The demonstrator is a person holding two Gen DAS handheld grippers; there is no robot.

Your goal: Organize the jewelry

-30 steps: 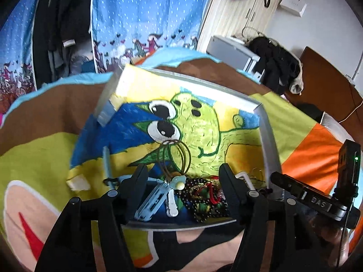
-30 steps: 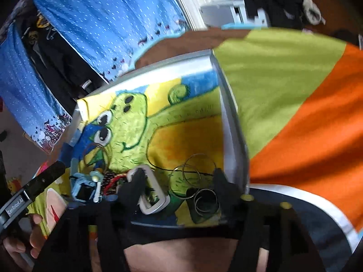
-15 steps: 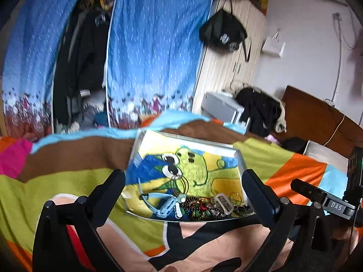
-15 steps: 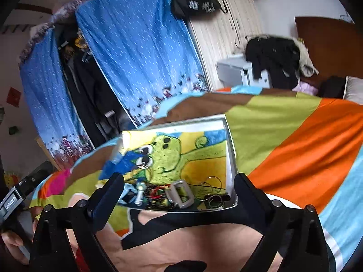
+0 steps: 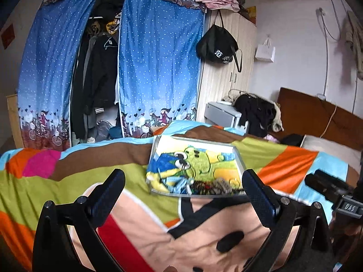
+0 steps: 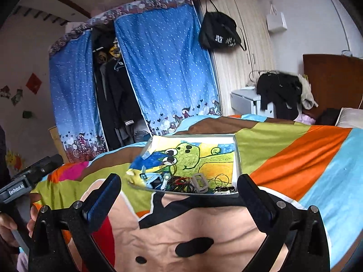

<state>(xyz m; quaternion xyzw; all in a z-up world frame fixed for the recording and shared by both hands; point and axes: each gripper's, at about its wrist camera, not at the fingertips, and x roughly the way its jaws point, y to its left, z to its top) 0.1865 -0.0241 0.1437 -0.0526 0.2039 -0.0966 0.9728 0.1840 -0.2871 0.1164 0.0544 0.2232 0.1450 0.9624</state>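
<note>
A bed [image 6: 295, 149] spread with a bold patchwork quilt of green, orange, brown and peach fills the room, and a shallow metal-rimmed tray [image 6: 237, 158] lies on it, its floor covered by a cartoon picture of a green frog-like figure. Behind the tray a fabric wardrobe with blue dotted curtains [image 5: 156, 68] hangs partly parted over dark clothes, and a black bag [image 5: 216, 48] hangs on the wooden cupboard to the right of that. The left claw [image 5: 183, 195] is held on the near side of the tray, above the quilt, its two black fingers spread wide and holding nothing. The right claw [image 6: 179, 196] is likewise on the near side of the tray, fingers wide apart and empty; a hand [image 6: 9, 229] grips the other tool's handle at the left edge of that view. The jewelry [image 6: 181, 181] lies heaped along the tray's near edge: a dark beaded string with red, a light blue piece to its left, a grey rectangular buckle [image 6: 199, 182] to its right, and thin wire hoops [image 6: 221, 179] by the tray's near right corner.
</note>
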